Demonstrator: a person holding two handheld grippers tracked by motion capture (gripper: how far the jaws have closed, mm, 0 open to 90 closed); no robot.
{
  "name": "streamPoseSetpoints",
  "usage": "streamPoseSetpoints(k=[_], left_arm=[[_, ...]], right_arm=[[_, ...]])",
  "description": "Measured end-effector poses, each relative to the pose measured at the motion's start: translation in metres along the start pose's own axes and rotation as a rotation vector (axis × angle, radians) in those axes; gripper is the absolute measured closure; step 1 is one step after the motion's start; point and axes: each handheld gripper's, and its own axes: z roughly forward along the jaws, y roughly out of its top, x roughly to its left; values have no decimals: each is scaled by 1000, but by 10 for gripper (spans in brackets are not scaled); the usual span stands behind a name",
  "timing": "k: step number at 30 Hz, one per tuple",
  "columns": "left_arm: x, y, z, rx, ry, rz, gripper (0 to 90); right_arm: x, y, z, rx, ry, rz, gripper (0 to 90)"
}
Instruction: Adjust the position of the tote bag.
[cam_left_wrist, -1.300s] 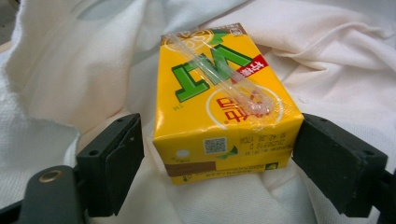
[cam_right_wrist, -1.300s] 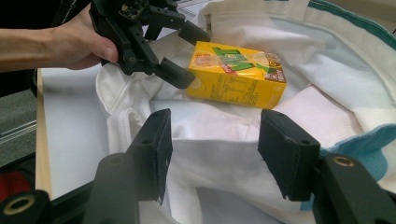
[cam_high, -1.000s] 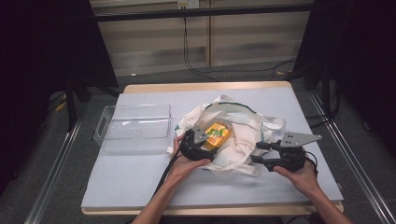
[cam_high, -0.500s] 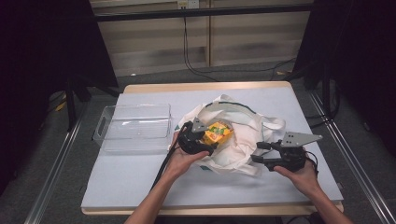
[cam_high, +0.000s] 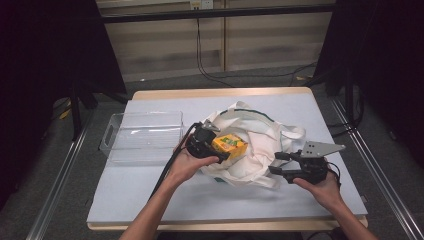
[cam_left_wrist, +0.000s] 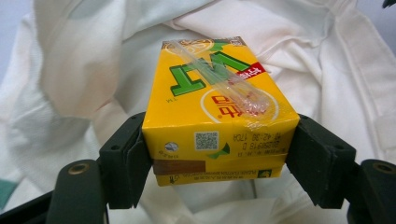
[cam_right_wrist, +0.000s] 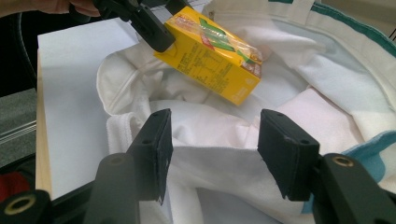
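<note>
Gripping: left gripper (cam_high: 216, 150) clamps yellow juice carton (cam_left_wrist: 217, 116) between both jaws, above white tote bag (cam_high: 260, 145).
Right gripper (cam_right_wrist: 212, 154): jaws apart over the bag's cloth.

Overhead light falls evenly on the pale grey tabletop (cam_high: 150, 200); surroundings dark. White cloth bag (cam_right_wrist: 224, 135) beyond the fingers slightly overexposed; near jaws soft, out of focus.

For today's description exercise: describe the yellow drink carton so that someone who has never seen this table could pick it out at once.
Start at the white cloth bag crumpled in the middle of the table, right of the clear plastic bin. Just above the bag, the left gripper clamps a small yellow drink carton. It is the one bright yellow thing there, with green lettering and a wrapped straw stuck across its face.
</note>
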Motion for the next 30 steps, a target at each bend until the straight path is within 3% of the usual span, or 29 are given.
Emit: streamPoseSetpoints(k=[3,9,18,24,26,30], left_arm=[[2,2,-4,12,-10,-20,276],[5,1,-3,90,-31,-25,276],[3,-10,-1,142,-22,-1,275],[2,-17,0,73,-25,-12,263],[1,-20,1,48,-34,-4,214],[-4,-29,3,-18,8,45,159]], right_arm=[[0,0,0,4,-1,-2,451],[0,0,0,4,1,-2,450],[0,0,1,4,3,-2,450],[0,0,1,5,2,-1,449],[0,0,1,5,3,-1,448],[0,-1,0,5,-1,5,448]])
